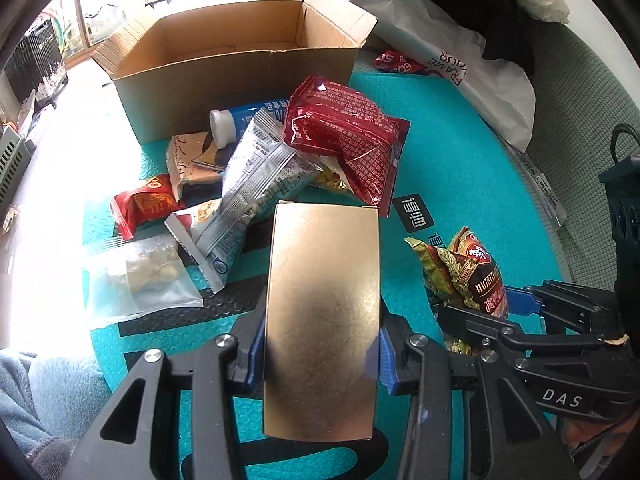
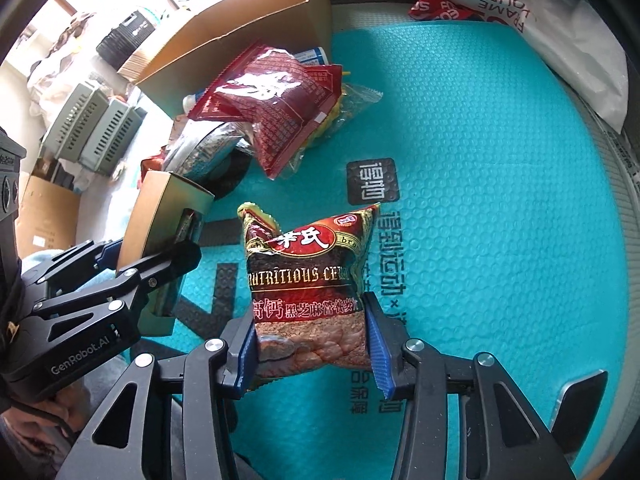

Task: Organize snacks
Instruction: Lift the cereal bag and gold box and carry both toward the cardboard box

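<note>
Your left tool (image 1: 322,356) points steeply down at the teal mat (image 1: 460,184) and grips a gold box (image 1: 322,312) by its two long sides, with the blue pads (image 1: 256,354) pressing on it. The box's long axis runs along the fingers, away from you, and its far end points to the pile of snack packets (image 1: 280,168) and the open cardboard box (image 1: 224,52) behind it. In the right wrist view this gold box (image 2: 160,216) stands tilted and is open at the side.

Your right tool (image 2: 312,344), also pointing steeply down, is closed on a red cereal packet (image 2: 308,280) at the lower part. The packet stands upright between the fingers, with its crimped top edge pointing away from you. It is just beside the gold box, over the mat, and the pile lies farther off by the cardboard box.
</note>
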A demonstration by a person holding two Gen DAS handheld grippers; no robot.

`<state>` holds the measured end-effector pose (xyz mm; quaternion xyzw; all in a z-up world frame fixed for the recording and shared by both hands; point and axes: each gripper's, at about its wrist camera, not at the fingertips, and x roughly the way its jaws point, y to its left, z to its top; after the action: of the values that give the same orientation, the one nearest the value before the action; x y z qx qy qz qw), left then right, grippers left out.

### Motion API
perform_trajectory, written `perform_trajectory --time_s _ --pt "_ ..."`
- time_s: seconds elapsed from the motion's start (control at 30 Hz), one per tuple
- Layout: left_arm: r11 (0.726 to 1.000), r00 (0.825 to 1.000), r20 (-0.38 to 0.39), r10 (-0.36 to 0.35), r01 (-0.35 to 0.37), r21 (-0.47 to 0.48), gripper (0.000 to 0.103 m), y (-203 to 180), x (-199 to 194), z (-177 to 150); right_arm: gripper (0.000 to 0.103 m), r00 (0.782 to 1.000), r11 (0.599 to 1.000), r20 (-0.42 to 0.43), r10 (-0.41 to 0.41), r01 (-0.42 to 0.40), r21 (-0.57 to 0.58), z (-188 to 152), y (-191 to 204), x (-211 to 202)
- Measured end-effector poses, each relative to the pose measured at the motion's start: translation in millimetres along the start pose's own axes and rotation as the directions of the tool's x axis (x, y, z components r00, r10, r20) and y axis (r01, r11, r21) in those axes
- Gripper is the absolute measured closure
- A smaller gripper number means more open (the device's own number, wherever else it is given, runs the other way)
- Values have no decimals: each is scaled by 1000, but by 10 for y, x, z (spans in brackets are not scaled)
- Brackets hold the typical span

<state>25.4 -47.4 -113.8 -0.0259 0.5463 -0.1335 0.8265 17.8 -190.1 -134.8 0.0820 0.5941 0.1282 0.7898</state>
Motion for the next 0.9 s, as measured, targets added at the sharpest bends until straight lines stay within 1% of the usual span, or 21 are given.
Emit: perform_trajectory --time_s 0.13,0.23,0.3,0.37,0.47,0.57,0.67,0.77,0.9 --pt "1000 999 43 -3 4 -31 60 51 -247 -51 58 999 999 32 22 -20 -41 -25 90 -140" --pt "999 998 61 10 -7 -47 60 95 -390 -64 58 997 997 53 48 -44 -61 1 156 -244" --pt "998 997 81 15 -10 -58 60 125 -490 -31 58 995 996 70 68 -64 -69 23 188 -327" --pt "998 994 104 30 -24 -58 60 147 -590 22 58 992 994 89 88 -81 -80 91 319 -405" --pt "998 988 148 48 -41 -51 60 177 -733 146 58 987 990 116 108 -96 -107 222 458 -470" --pt "998 982 183 50 -41 -50 60 220 -841 287 58 983 987 147 114 -94 -133 386 613 -504" --pt "998 975 215 53 -45 -41 60 261 -929 456 58 976 985 177 127 -103 -140 543 660 -580" --pt "999 970 237 48 -41 -36 60 310 -956 643 58 969 983 209 136 -106 -147 713 700 -639" --pt "998 963 264 51 -44 -33 60 388 -956 922 58 960 981 245 132 -91 -169 970 761 -695"
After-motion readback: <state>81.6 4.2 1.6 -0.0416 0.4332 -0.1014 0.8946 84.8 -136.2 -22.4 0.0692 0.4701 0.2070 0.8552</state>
